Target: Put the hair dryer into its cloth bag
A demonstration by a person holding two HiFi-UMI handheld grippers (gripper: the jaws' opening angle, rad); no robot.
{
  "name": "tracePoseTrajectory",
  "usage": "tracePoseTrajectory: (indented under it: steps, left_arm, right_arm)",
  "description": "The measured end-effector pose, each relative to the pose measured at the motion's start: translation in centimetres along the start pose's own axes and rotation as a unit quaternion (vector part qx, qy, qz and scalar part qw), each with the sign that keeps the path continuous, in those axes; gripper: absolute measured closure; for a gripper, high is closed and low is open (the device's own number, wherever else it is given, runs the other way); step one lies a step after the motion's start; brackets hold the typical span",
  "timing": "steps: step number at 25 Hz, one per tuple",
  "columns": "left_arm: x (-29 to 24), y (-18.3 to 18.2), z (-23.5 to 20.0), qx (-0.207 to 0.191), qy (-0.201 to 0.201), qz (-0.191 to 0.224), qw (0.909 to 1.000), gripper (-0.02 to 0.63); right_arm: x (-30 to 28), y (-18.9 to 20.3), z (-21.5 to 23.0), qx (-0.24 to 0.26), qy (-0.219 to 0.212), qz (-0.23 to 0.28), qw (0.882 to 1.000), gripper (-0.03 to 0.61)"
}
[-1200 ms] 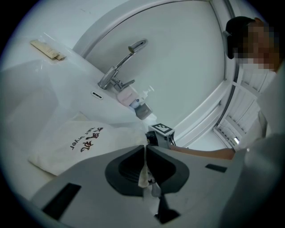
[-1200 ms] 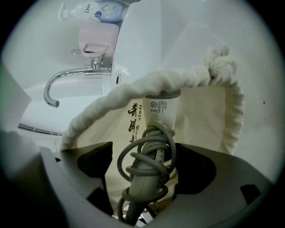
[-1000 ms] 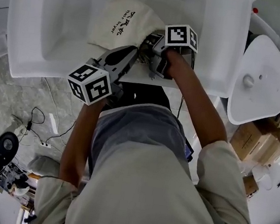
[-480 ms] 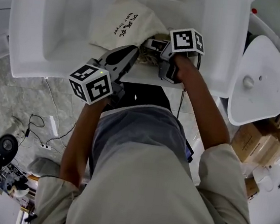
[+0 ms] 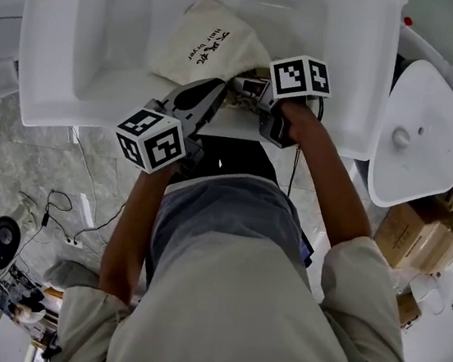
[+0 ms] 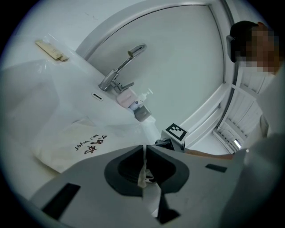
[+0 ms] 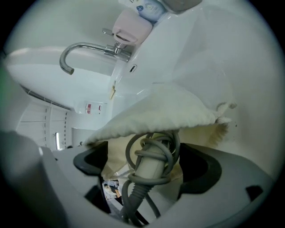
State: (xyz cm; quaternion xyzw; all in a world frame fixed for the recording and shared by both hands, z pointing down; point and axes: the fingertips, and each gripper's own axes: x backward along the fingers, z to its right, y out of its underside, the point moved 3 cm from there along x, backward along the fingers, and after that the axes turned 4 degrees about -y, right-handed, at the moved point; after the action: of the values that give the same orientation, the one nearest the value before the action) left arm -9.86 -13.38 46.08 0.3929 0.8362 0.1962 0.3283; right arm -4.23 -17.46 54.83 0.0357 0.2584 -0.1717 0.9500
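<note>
At the white washbasin, pinching the limp cloth bag edge in the shut jaws of the left gripper, right gripper just spread wide around the hair dryer protruding from the bag mouth: likely weighty, rigid, best gripped by its cord-wound handle.

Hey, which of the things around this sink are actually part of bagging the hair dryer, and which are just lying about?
In the job: cloth bag, its edge pinched by the left gripper; hair dryer, handle between the right gripper's jaws, which have just been opening.
Lying about: faucet, toiletry bottles, wrapped packet on the counter, cardboard boxes.
</note>
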Motion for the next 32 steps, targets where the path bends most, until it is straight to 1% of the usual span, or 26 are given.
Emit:
tracePoseTrajectory:
  steps: [2,3,4,6,7,9,11,12,14,17,19,24,28,30,31,32]
  left_arm:
    - [0.2,-0.1,0.3,-0.010,0.006,0.001,0.9999,0.592]
    - [0.3,-0.2,0.4,-0.015,0.008,0.002,0.9998,0.592]
    - [0.4,-0.3,0.6,-0.021,0.008,0.005,0.9997,0.592]
    - [0.4,-0.6,0.9,-0.038,0.003,0.009,0.9992,0.594]
    - [0.4,-0.7,1.0,-0.050,-0.002,0.009,0.9987,0.594]
    - [0.0,-0.4,1.4,-0.089,-0.012,-0.003,0.9959,0.594]
    - [-0.6,0.3,2.2,-0.140,-0.017,-0.030,0.9896,0.594]
    - [-0.8,0.7,2.5,-0.152,-0.014,-0.040,0.9874,0.593]
    - [-1.0,1.0,2.6,-0.149,-0.010,-0.048,0.9876,0.592]
    - [-0.4,1.2,2.4,-0.131,-0.014,-0.040,0.9905,0.592]
    - [0.0,1.4,2.5,-0.125,-0.013,-0.033,0.9916,0.592]
    - [0.4,1.8,3.2,-0.128,-0.006,-0.031,0.9913,0.592]
    - [0.9,1.9,3.7,-0.116,-0.004,-0.019,0.9930,0.592]
    - [1.3,1.9,4.0,-0.108,-0.003,-0.010,0.9941,0.592]
    - [1.5,1.8,4.1,-0.104,-0.004,-0.006,0.9945,0.592]
    - [1.7,1.8,4.2,-0.101,-0.006,-0.001,0.9949,0.592]
  right_arm:
    - [0.4,0.1,-0.4,0.013,0.006,0.002,1.000,0.095]
    - [0.9,0.0,-0.7,0.033,0.013,0.007,0.999,0.097]
    - [1.5,-0.2,-1.1,0.064,0.026,0.012,0.998,0.097]
    - [2.4,-1.0,-1.8,0.131,0.056,0.022,0.990,0.098]
    - [2.7,-1.4,-2.0,0.154,0.067,0.026,0.986,0.097]
    - [3.0,-1.8,-1.9,0.167,0.077,0.030,0.982,0.098]
    - [3.7,-1.4,-1.4,0.158,0.078,0.030,0.984,0.098]
    - [4.1,-1.1,-1.2,0.150,0.075,0.030,0.985,0.098]
    - [5.2,-0.4,-1.0,0.132,0.059,0.034,0.989,0.100]
    - [6.7,0.0,-1.3,0.119,0.042,0.054,0.991,0.100]
    - [7.5,0.0,-1.3,0.119,0.041,0.064,0.990,0.100]
    - [8.1,0.0,-1.3,0.119,0.041,0.084,0.988,0.103]
    - [8.6,0.5,-1.7,0.126,0.040,0.096,0.987,0.109]
    - [8.9,0.8,-2.0,0.131,0.041,0.098,0.986,0.130]
    - [9.1,1.0,-2.0,0.133,0.042,0.101,0.985,0.161]
    - [9.3,1.1,-2.1,0.134,0.044,0.105,0.984,0.212]
